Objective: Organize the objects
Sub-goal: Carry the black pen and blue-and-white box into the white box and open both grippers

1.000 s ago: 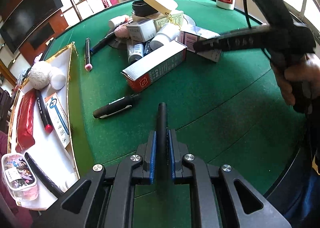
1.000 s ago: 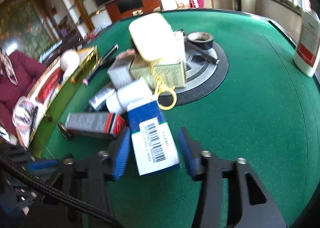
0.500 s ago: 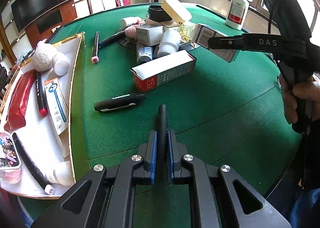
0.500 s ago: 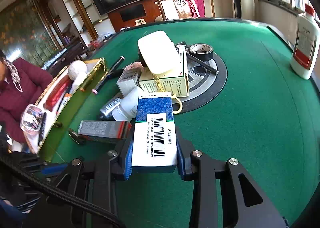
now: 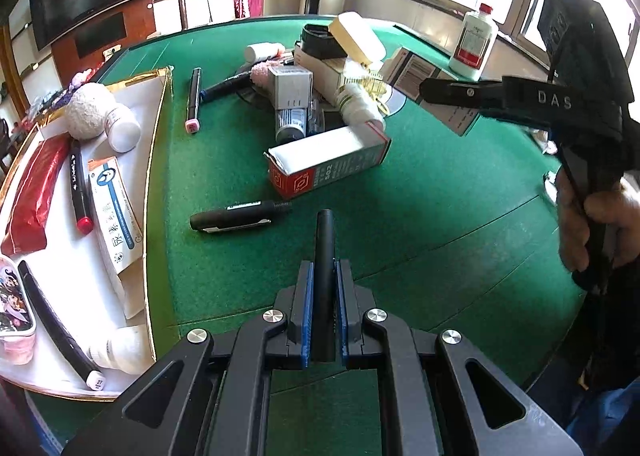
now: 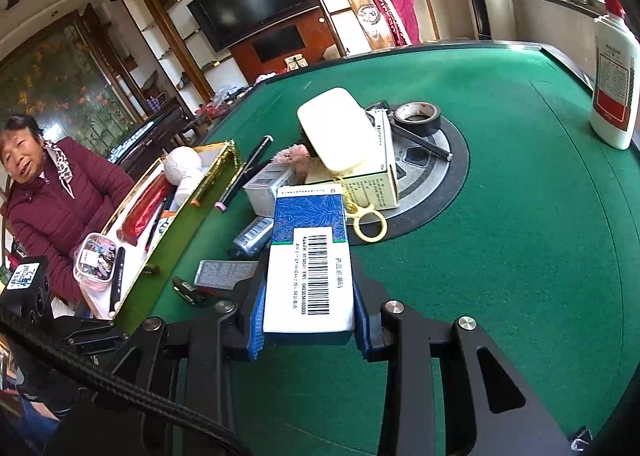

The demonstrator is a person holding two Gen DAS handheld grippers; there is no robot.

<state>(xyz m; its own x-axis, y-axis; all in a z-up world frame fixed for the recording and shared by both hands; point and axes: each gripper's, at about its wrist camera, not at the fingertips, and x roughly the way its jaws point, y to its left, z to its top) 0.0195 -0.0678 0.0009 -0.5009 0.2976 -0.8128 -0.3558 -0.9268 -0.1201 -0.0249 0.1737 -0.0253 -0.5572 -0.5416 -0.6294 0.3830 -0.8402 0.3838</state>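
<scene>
Left gripper is clamped tight on a slim black pen, holding it above the green felt table. Right gripper squeezes a blue-and-white barcoded cardboard box, lifted clear of the clutter pile. Off to the side sits the gold-edged white tray, with markers and packets lying inside.

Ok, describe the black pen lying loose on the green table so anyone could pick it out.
Start at the white tray on the green table. Just off its gold edge, before the red-ended long box, lies the black pen. It lies alone near the pile, with a silvery clip and no coloured tip.
</scene>
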